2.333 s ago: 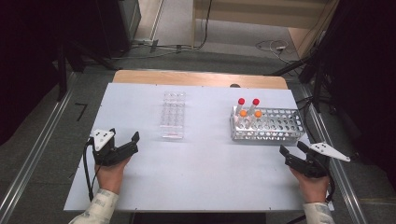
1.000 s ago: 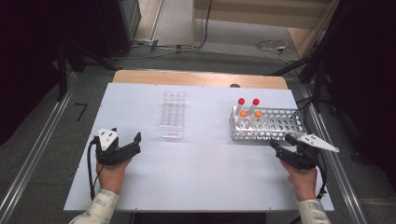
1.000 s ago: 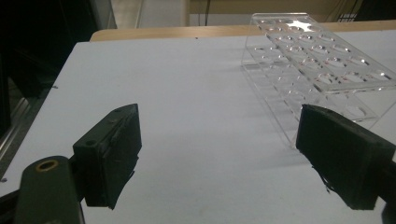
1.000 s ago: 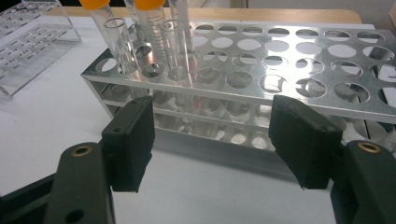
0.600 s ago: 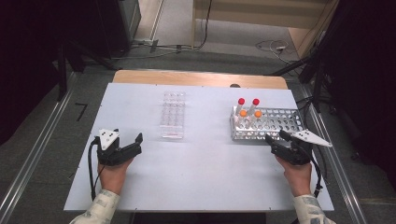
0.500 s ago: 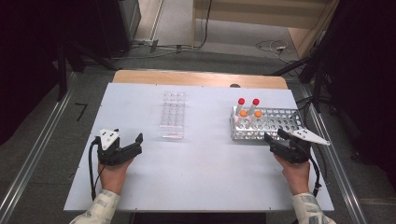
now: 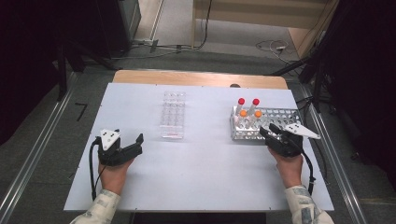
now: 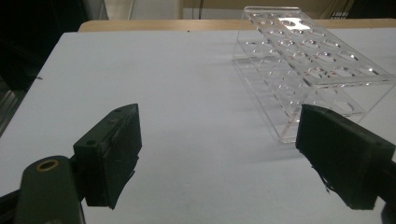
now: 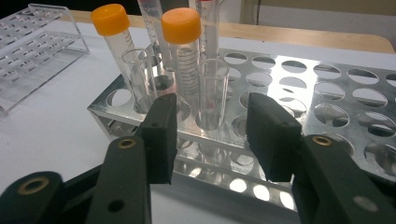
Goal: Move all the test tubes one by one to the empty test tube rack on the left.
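My right gripper (image 9: 210,135), jaws just narrowing, frames a clear uncapped tube (image 9: 212,93) at twelve o'clock, its base hidden inside the metal rack (image 9: 327,98).

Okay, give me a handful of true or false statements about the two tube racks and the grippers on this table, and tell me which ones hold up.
1. The metal rack holds tubes with orange and red caps. True.
2. The clear plastic rack is full of tubes. False: its holes are empty.
3. The right gripper has its jaws on either side of an uncapped glass tube, not yet pressing it. True.
4. The left gripper grips the clear plastic rack. False: it stands open, apart from the rack.
5. The two racks touch. False: bare table lies between them.
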A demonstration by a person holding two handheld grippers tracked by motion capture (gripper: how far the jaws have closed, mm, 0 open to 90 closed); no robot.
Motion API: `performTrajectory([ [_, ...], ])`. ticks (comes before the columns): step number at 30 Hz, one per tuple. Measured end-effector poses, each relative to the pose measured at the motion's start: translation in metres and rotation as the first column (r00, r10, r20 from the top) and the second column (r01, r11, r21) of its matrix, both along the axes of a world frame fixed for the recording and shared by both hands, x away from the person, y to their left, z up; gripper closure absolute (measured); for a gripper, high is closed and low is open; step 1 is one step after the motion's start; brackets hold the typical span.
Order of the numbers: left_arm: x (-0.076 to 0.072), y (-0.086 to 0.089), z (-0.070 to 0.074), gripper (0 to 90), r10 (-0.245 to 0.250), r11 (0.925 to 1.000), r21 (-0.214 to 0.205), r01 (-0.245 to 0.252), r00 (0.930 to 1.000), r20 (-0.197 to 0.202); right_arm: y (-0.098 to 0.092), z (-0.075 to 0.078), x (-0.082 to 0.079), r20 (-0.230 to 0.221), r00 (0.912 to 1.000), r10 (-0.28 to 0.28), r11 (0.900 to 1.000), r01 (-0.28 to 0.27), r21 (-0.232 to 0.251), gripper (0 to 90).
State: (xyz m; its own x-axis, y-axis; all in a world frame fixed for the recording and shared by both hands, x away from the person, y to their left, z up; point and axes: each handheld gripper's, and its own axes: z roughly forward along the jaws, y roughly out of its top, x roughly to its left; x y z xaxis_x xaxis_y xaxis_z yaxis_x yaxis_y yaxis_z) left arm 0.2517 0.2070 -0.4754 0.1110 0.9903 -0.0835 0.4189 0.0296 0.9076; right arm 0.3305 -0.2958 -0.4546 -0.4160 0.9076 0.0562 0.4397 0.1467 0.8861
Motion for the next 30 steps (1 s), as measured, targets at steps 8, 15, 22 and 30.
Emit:
performTrajectory([
  [8,0.000,0.000,-0.001,15.0,0.001,1.0000,0.000,-0.001,1.0000,-0.001,0.005,-0.003,0.006,0.016,0.9999,-0.004,0.9999,0.004,-0.014,62.9],
  [15,0.000,-0.001,-0.001,15.1,-0.001,1.0000,0.002,0.001,1.0000,-0.003,0.008,-0.006,0.010,0.021,0.9998,-0.002,0.9996,0.002,-0.026,66.9],
  [22,0.000,-0.001,-0.001,15.1,-0.002,1.0000,0.003,0.002,1.0000,-0.004,0.010,-0.007,0.012,0.017,0.9998,-0.008,0.9994,0.008,-0.034,71.7],
  [30,0.000,-0.002,-0.001,15.1,-0.005,1.0000,0.006,0.005,1.0000,-0.008,0.008,0.005,0.008,0.052,0.9986,-0.012,0.9998,0.013,-0.016,72.6],
])
